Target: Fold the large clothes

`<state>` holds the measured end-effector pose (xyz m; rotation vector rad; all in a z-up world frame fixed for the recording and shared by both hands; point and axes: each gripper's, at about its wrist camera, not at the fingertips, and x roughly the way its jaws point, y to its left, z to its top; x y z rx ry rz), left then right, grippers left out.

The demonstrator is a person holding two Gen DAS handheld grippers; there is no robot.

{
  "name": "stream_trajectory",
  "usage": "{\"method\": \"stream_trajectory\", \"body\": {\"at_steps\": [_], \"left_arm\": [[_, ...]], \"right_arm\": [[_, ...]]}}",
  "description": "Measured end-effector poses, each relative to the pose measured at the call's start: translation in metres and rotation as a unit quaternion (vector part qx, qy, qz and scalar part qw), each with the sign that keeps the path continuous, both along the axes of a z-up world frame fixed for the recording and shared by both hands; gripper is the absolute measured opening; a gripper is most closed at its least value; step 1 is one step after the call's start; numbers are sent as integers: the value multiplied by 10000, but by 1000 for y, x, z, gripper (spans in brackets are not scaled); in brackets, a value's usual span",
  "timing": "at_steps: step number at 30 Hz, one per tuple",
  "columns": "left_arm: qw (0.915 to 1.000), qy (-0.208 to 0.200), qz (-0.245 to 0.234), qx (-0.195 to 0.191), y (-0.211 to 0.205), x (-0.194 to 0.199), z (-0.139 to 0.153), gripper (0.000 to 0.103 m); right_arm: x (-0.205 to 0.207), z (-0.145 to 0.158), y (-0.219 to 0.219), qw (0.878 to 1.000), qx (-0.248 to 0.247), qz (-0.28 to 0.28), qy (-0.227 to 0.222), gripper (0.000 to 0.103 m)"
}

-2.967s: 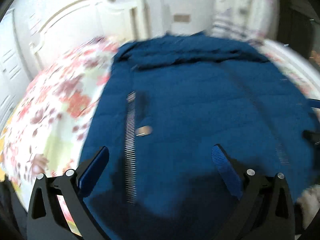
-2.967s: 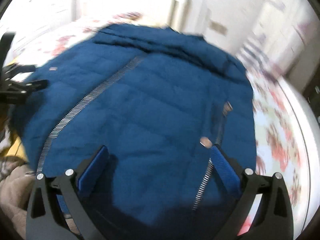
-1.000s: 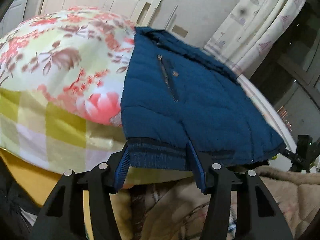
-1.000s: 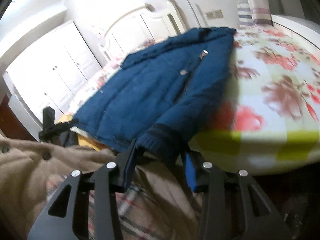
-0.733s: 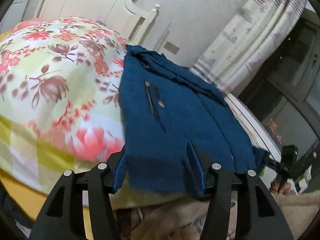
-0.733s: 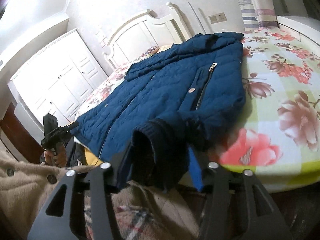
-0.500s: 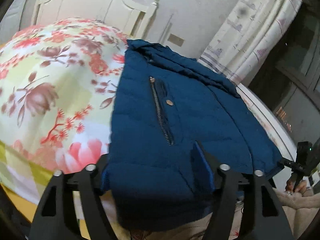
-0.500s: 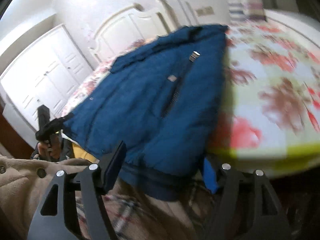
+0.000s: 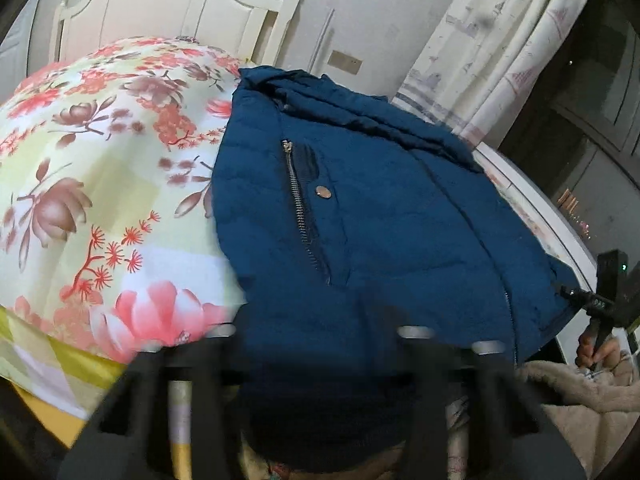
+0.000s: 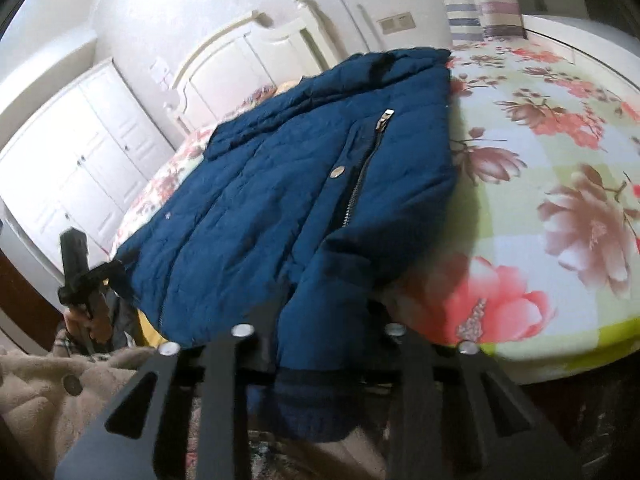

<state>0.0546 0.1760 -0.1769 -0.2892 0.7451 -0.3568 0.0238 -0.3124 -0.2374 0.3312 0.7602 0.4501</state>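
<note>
We have both lifted the hem corners of the blue quilted jacket off the bed edge, where a second ago they hung low; the fold toward the collar at 12 o'clock looks just begun. Our left gripper is clenched on the ribbed hem at 6 o'clock, its fingers blurred. Our right gripper grasps the other corner, the dark knit band drooping below it. The jacket lies spread on the floral bedspread, front up, puffy and stitched in soft channels, with metal pocket zippers and a round snap. The shell looks slippery and bulky, so it may spring back.
</note>
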Motion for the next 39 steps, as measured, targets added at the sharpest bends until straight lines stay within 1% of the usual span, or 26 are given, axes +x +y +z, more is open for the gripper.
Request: {"method": "stream_trajectory", "body": {"at_steps": [2,4,6,7,10,12,13,14,15,18,19,21,23,24,26,27,28,29,30,31,32,34,35,36,37,39], "left_arm": [[9992,-141,-4,-369,9,-8,6,16],[9953,-319,13,-919,20,-24,20,14],[9836,-657,-97,-1679,33,-52,46,13],[9775,-832,-193,-1930,37,-65,60,13],[9660,-1274,-425,-2210,46,-97,98,13],[9552,-1336,-598,-2570,57,-102,114,14],[9460,-1184,-654,-2946,67,-95,119,14],[9432,-1053,-659,-3081,69,-87,120,15],[9438,-764,-559,-3166,70,-68,123,15],[9519,-173,-259,-3048,64,-14,127,15],[9514,-20,-213,-3074,61,13,126,16],[9498,322,14,-3111,55,67,121,18],[9473,714,259,-3111,51,115,110,20],[9429,912,424,-3175,50,136,102,20],[9295,1445,844,-3286,55,179,76,28],[9160,1736,978,-3482,61,199,59,33],[9023,1862,1007,-3755,67,210,46,47],[8911,1895,983,-4005,72,215,41,75],[8762,1872,905,-4348,78,219,35,94],[8588,1734,796,-4755,88,225,32,99],[8572,1687,754,-4806,94,229,35,99],[8707,1534,887,-4588,106,233,48,99],[8856,1378,995,-4323,111,234,57,99],[8969,1267,1032,-4109,114,235,65,99],[9167,1129,1027,-3694,114,236,74,99],[9461,1043,910,-2929,108,241,81,99]], "right_arm": [[-10,5,-4,9998,108,-48,-138,16],[-21,15,-11,9991,308,-86,-285,15],[-39,33,-23,9965,684,-35,-477,15],[-50,46,-27,9949,775,22,-640,14],[-86,89,-36,9885,939,277,-1155,15],[-104,117,-37,9824,948,459,-1546,15],[-106,128,-37,9803,926,492,-1675,16],[-102,140,-33,9791,915,492,-1751,16],[-93,147,-32,9794,924,480,-1732,16],[-32,160,-22,9859,896,322,-1379,17],[-7,161,-20,9880,857,235,-1264,17],[52,157,-21,9904,1082,33,-860,18],[118,144,-28,9891,1403,-301,-344,24],[143,135,-31,9874,1519,-428,-137,31],[177,118,-38,9822,1775,-590,146,67],[193,107,-45,9778,1941,-773,169,73],[201,101,-51,9749,2028,-911,102,78],[207,94,-57,9722,2117,-1000,21,78],[210,87,-66,9683,2265,-1050,-47,78],[212,79,-75,9656,2346,-1124,-55,79],[215,73,-81,9670,2244,-1208,-37,80],[222,68,-86,9745,1859,-1256,19,80],[228,64,-87,9792,1593,-1257,71,80],[232,61,-86,9820,1430,-1226,105,80],[236,59,-85,9848,1289,-1158,118,80],[248,57,-74,9936,680,-895,131,80]]}}
